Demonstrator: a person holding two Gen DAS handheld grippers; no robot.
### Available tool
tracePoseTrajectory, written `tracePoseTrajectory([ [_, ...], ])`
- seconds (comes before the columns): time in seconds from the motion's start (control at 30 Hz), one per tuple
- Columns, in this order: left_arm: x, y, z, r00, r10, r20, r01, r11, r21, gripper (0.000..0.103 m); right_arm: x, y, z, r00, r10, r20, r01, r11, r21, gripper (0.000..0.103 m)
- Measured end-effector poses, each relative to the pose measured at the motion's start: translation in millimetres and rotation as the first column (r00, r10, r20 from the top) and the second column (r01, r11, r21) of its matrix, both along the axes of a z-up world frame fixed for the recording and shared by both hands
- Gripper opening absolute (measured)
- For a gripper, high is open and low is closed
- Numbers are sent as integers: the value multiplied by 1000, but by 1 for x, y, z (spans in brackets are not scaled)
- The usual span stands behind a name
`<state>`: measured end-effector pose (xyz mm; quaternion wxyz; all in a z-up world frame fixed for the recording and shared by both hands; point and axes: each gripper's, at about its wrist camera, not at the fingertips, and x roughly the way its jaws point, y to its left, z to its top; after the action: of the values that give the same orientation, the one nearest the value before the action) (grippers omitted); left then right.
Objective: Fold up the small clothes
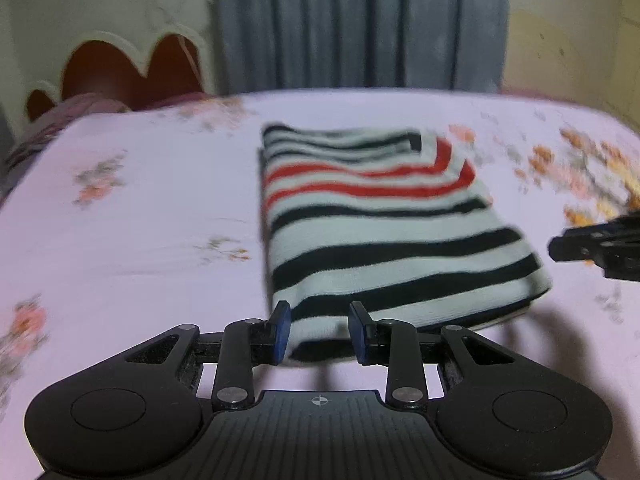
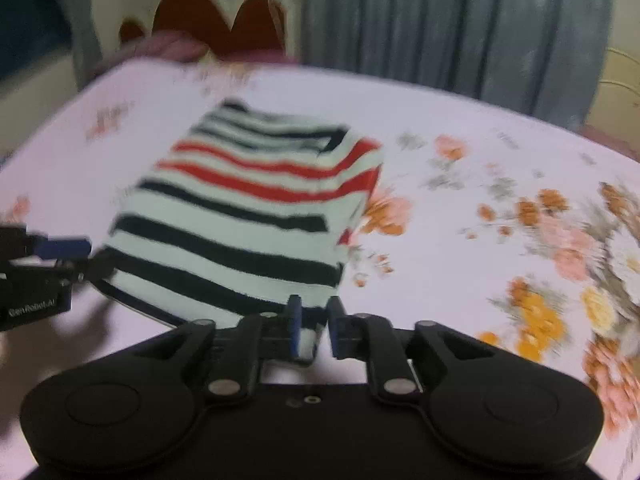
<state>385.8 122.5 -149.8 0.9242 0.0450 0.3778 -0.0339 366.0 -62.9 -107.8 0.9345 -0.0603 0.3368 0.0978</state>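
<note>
A folded striped garment (image 1: 384,224), white with black and red stripes, lies flat on the pink floral bedsheet (image 1: 140,220). My left gripper (image 1: 320,332) is open, its blue-padded fingers either side of the garment's near left corner, not clamped. In the right wrist view the garment (image 2: 248,216) lies ahead and left. My right gripper (image 2: 316,328) is open with a narrow gap at the garment's near right corner. The right gripper shows at the right edge of the left wrist view (image 1: 596,246); the left gripper shows at the left edge of the right wrist view (image 2: 44,264).
The bed's headboard (image 1: 132,72) with dark red cut-outs and a purple pillow (image 1: 72,116) are at the far left. A grey-blue curtain (image 1: 360,24) hangs behind the bed. The sheet (image 2: 520,220) has large orange flowers at the right.
</note>
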Motion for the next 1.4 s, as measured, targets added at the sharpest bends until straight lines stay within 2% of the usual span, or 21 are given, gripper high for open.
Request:
tracePoseTrajectory([
  [0.07, -23, -4, 15, 999, -3, 41, 3, 1000, 5, 32, -26, -7, 15, 999, 3, 48, -5, 999, 44, 27],
  [0.1, -35, -6, 23, 998, -1, 57, 0, 1000, 7, 42, -40, -9, 22, 997, -2, 75, -2, 998, 55, 31],
  [0.13, -46, -7, 29, 998, 1, 67, 0, 1000, -3, 64, -51, -11, 27, 996, -7, 94, 1, 998, 65, 37],
  [0.2, -72, -10, 43, 992, 16, 126, -14, 1000, -23, 85, -76, -15, 37, 993, -11, 117, 2, 997, 82, 42],
  [0.27, -94, -15, 55, 988, 20, 156, -16, 999, -29, 88, -96, -19, 43, 990, -22, 137, 10, 996, 87, 47],
  [0.3, -103, -17, 59, 986, 30, 162, -24, 999, -38, 95, -105, -22, 45, 989, -31, 141, 18, 996, 93, 49],
  [0.33, -113, -17, 64, 983, 46, 178, -38, 998, -51, 103, -116, -26, 48, 988, -41, 146, 26, 994, 104, 60],
  [0.37, -124, -17, 69, 977, 63, 202, -50, 997, -65, 103, -125, -28, 49, 987, -50, 154, 32, 993, 113, 84],
  [0.4, -134, -18, 74, 974, 76, 213, -61, 995, -74, 103, -136, -30, 51, 983, -63, 173, 43, 992, 119, 98],
  [0.43, -143, -18, 77, 973, 89, 213, -74, 994, -80, 103, -147, -32, 53, 976, -77, 203, 53, 991, 119, 103],
  [0.47, -152, -17, 80, 972, 111, 206, -94, 991, -91, 103, -155, -33, 52, 974, -78, 215, 53, 992, 116, 102],
  [0.53, -167, -16, 83, 973, 123, 194, -103, 989, -110, 103, -166, -36, 52, 979, -86, 186, 66, 992, 112, 102],
  [0.8, -232, -26, 100, 971, 99, 219, -82, 993, -85, 103, -221, -37, 51, 976, -90, 196, 72, 993, 95, 102],
  [0.97, -258, -32, 108, 970, 94, 225, -72, 992, -103, 103, -249, -36, 56, 973, -79, 218, 62, 995, 84, 102],
  [1.17, -281, -34, 118, 963, 105, 247, -77, 990, -120, 103, -271, -33, 62, 969, -71, 235, 52, 995, 87, 102],
  [1.4, -291, -38, 124, 956, 109, 272, -75, 989, -131, 103, -283, -30, 68, 965, -64, 254, 46, 996, 77, 102],
])
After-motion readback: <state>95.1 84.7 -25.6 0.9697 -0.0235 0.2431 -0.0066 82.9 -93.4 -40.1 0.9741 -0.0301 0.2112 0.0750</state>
